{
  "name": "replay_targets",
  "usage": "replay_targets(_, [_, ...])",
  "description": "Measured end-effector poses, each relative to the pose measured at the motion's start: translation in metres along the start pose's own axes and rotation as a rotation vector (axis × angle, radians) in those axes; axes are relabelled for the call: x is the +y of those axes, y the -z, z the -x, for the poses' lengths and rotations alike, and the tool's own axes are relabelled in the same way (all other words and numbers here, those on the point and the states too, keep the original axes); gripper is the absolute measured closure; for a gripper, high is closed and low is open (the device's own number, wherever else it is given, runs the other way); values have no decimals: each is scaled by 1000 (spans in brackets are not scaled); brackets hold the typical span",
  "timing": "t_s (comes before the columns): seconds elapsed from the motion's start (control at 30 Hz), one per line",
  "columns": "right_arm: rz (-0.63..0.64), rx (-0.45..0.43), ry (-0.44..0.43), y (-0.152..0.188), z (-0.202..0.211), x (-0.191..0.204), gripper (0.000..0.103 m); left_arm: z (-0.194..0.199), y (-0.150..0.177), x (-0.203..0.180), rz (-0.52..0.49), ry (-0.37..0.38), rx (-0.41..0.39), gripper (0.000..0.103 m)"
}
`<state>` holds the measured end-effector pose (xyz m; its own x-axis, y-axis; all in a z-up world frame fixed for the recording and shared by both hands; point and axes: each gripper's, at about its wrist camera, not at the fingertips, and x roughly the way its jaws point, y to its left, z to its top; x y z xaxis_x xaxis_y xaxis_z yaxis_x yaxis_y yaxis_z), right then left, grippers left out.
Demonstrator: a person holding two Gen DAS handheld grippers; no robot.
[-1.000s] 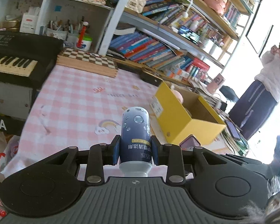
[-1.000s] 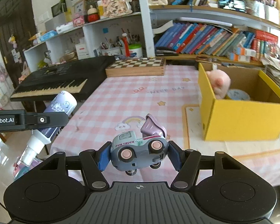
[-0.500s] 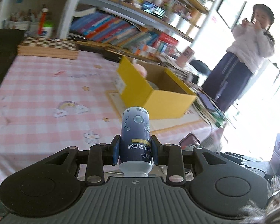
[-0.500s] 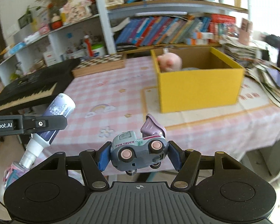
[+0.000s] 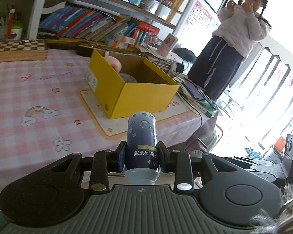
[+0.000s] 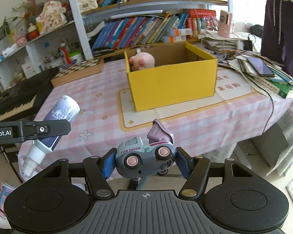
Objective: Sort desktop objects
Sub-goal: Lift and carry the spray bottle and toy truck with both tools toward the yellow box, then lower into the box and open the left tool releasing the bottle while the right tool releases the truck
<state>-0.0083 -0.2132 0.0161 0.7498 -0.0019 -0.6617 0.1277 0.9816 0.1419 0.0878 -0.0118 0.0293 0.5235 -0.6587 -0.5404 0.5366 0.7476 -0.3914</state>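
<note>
- The left gripper (image 5: 141, 159) pinches a dark blue bottle (image 5: 141, 138) between its two pads, pressed on either side of the bottle's lower body.
- The bottle is upside down in the grip: its white cap end points back toward the camera and its rounded base points forward, out over the table edge.
- From the right wrist view, the same bottle (image 6: 57, 120) shows at the left, tilted, held in the air just off the near edge of the table.
- The right gripper (image 6: 145, 162) pinches a grey toy truck (image 6: 144, 159) with pink wheels, the blue pads (image 6: 108, 163) touching its two ends.
- The truck lies on its side with the wheels facing the camera; a purple flap sticks up from it.
- The table (image 6: 99, 97) has a pink checked cloth with stars, flowers and a rainbow.
- A yellow box (image 6: 173, 83) stands open on a cream mat in the middle of the table, well ahead of both grippers.
- A pink plush toy (image 6: 143, 60) sits inside the box at its left rear corner.
- A chessboard (image 6: 78, 71) and a black keyboard (image 6: 15, 99) lie at the far left.
- Shelves of books (image 6: 138, 31) run behind the table.
- A person (image 5: 232, 44) in a pale top stands at the right.
</note>
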Motion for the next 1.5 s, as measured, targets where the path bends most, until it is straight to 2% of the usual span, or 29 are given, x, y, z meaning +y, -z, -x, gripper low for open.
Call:
replay_targets(0.6, [-16,-12,7,-27,-17,-35,39,-36,-22,-18,-19,18,8,73])
replay_targets(0.97, [-6,3,-17,-53,-39,-70,39,-81,-43,-38,-8,1,20,73])
replay_targets(1.23, [38,-36,-78,-93,-59,-99,39,-113,-66,-56,4,-45,-23,73])
replay_targets(1.5, [108,-117,-175,-155,-84,-122,39,-141,-113,-70,10,-127,-131,73])
